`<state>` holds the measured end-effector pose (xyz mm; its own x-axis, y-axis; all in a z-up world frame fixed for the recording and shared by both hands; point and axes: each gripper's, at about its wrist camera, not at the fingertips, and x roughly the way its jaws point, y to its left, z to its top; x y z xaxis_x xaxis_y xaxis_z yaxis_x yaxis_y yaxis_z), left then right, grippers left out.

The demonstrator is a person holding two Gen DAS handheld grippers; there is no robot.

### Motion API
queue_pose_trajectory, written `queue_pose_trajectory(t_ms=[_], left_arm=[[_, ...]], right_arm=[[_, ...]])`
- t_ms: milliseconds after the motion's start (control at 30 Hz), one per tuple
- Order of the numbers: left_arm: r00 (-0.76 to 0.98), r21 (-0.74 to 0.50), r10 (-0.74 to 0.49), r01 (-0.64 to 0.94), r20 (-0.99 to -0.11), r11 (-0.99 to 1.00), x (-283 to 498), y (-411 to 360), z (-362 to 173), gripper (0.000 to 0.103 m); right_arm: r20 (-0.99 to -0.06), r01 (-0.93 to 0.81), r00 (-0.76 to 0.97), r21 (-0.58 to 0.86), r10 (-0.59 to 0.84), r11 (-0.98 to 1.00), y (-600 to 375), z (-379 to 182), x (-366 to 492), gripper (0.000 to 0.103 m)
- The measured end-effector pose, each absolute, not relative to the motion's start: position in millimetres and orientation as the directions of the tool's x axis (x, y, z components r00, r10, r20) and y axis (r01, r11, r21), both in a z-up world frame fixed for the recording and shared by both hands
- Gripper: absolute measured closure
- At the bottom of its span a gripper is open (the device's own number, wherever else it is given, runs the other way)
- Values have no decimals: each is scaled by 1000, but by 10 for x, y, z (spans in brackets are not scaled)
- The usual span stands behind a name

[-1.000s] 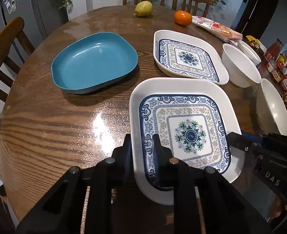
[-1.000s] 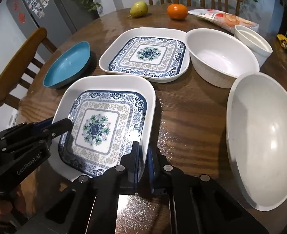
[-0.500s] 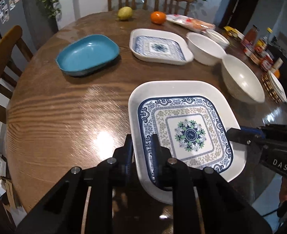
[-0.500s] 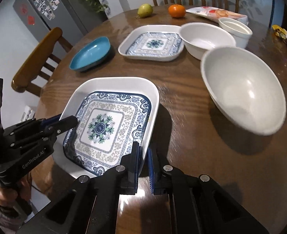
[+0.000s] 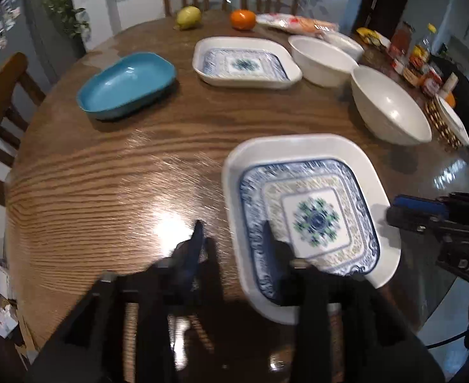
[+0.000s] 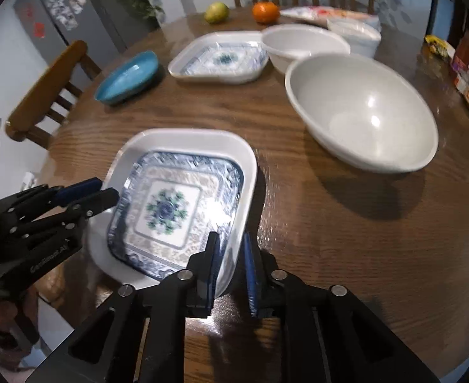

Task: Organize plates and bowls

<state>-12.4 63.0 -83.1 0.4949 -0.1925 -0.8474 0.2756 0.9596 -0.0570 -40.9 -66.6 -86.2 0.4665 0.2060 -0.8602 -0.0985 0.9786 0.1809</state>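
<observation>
The near patterned plate [image 5: 311, 210] lies on the round wooden table [image 5: 107, 172] close to its front edge, with part of its near rim seeming to reach out past that edge. The left gripper [image 5: 233, 239] straddles the plate's left rim with its fingers spread wide; its jaws have just been opening and neither pad presses the rim. The right gripper [image 6: 229, 255] straddles the right rim [image 6: 250, 172]; its jaws have also just been parting, and a narrow gap shows at the outer finger, so the plate looks released on both sides. The main risk is the overhang: a plate set this near the edge can tip or slide off if either gripper drags the rim while backing away, because each inner finger sits inside the raised lip. Pulling straight back along the fingers rather than sideways would avoid that. A second risk is the large white bowl [image 6: 362, 111] just beside the right gripper, which a wide swing could knock. The second patterned plate [image 5: 245, 62] and the blue dish [image 5: 126, 84] sit well apart.
</observation>
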Motion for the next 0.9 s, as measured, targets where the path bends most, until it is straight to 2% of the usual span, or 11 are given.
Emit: queue_pose_trajectory(t_ms=[33,67,133,433,900], left_arm=[[506,-61,-189,260,-841,964,-108,673,-794,45],[517,-66,-186,242,-835,968,-87,723,-757,43],[535,-78,-182,211,-825,974,-28,812,-674,43],[560,-185,-259,186,-787,965,297,875,-354,42],[516,-206,-279,195,-810,959,1473,569,-420,44]], right_arm=[[-853,-96,478,188,211,977,-692,-820,-417,77],[-843,-88,490,207,223,974,-727,-771,-417,71],[-819,-66,510,266,262,962,-817,-681,-393,64],[-758,-62,560,365,335,929,-826,-405,-170,63],[-757,-47,566,365,325,930,-732,-387,401,63]])
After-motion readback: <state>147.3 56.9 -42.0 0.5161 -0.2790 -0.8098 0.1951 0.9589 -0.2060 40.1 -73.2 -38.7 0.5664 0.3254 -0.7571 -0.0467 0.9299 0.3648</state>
